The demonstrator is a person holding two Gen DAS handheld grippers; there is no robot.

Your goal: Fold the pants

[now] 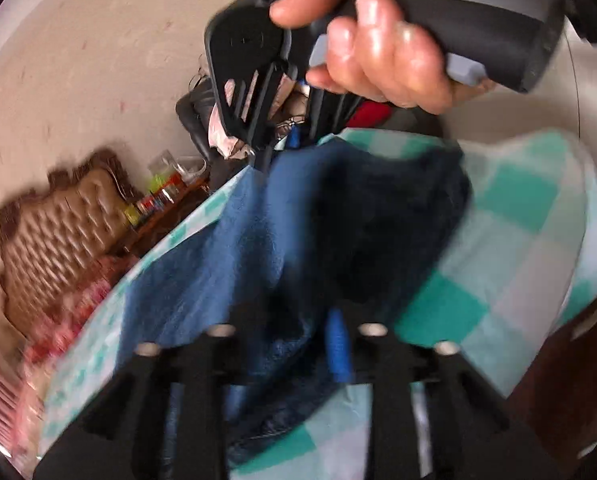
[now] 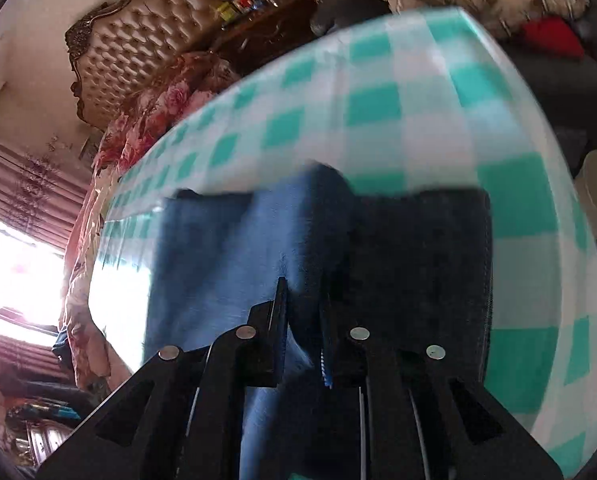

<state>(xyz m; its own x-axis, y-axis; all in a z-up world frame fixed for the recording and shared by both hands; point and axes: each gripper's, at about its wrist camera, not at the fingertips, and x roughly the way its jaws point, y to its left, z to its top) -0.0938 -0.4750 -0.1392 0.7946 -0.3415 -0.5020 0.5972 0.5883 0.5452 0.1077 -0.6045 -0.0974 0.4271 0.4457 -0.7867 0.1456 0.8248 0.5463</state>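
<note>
The blue denim pants (image 1: 258,240) lie on a table with a teal-and-white checked cloth (image 1: 518,216). My left gripper (image 1: 294,344) is shut on a bunched fold of the pants near the lens. My right gripper (image 1: 274,136), held in a hand, pinches the far edge of the pants at the table's far side. In the right wrist view the right gripper (image 2: 302,320) is shut on the blue pants (image 2: 226,248), which hang in a raised fold with a darker shaded part (image 2: 418,248) on the right. Both views are motion-blurred.
The checked tablecloth (image 2: 378,100) stretches away beyond the pants. A tufted brown headboard (image 2: 138,48), a floral bedspread (image 2: 146,120) and a cluttered wooden shelf (image 2: 266,4) stand behind. A bright window (image 2: 18,272) is at left. A red item (image 2: 550,36) lies at right.
</note>
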